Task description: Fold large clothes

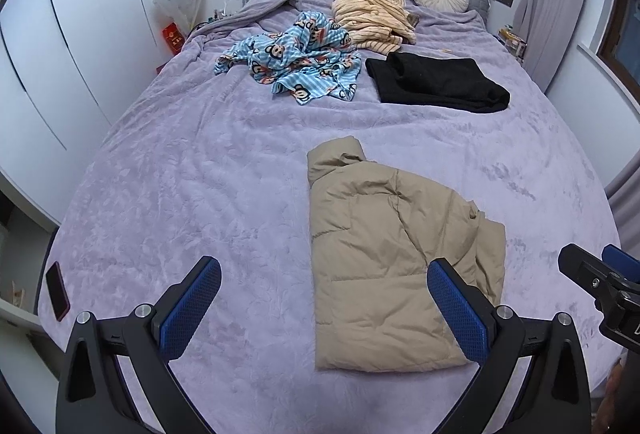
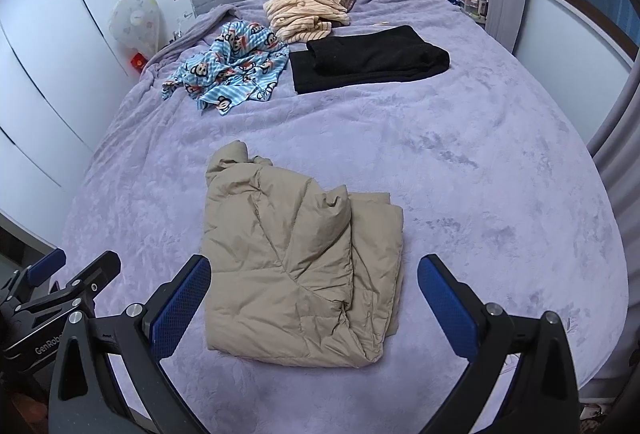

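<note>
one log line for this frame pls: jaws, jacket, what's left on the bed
left gripper: jaws open, empty | right gripper: jaws open, empty | beige jacket: folded, on bed | black garment: folded | blue monkey-print garment, striped garment: crumpled

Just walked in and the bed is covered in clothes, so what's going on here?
A person holding a two-finger gripper in each hand is folding laundry on the bed. The tan puffer jacket lies folded near the foot of the bed, and both the left gripper and the right gripper hover above it, open and holding nothing. A black garment lies folded further up. The blue monkey-print cloth and the striped peach garment are crumpled heaps, not yet folded.
</note>
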A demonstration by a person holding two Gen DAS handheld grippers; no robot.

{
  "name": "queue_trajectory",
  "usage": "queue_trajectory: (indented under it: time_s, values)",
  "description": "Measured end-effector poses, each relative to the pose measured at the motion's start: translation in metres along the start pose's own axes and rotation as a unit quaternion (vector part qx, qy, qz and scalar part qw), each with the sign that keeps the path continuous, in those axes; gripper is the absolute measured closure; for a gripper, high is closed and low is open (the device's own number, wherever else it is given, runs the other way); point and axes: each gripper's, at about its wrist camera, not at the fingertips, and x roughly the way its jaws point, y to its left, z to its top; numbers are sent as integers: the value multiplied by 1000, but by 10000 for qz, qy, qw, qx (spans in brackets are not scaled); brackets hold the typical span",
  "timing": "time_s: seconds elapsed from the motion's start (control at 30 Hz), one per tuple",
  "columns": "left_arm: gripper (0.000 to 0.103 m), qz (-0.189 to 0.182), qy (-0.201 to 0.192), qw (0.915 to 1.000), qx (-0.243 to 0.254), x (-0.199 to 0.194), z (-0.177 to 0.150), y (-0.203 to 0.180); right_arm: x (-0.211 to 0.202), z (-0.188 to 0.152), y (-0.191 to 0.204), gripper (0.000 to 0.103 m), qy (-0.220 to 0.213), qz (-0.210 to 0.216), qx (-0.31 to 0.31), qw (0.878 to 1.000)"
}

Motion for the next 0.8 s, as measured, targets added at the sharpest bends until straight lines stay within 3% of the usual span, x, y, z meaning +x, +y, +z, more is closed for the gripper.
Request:
queue_trajectory:
  time_s: [0.8]
  values:
    - [0, 15, -2, 10000, 3, -1, 0, 0, 1, 2, -5, 0, 41, -3, -26, 10000]
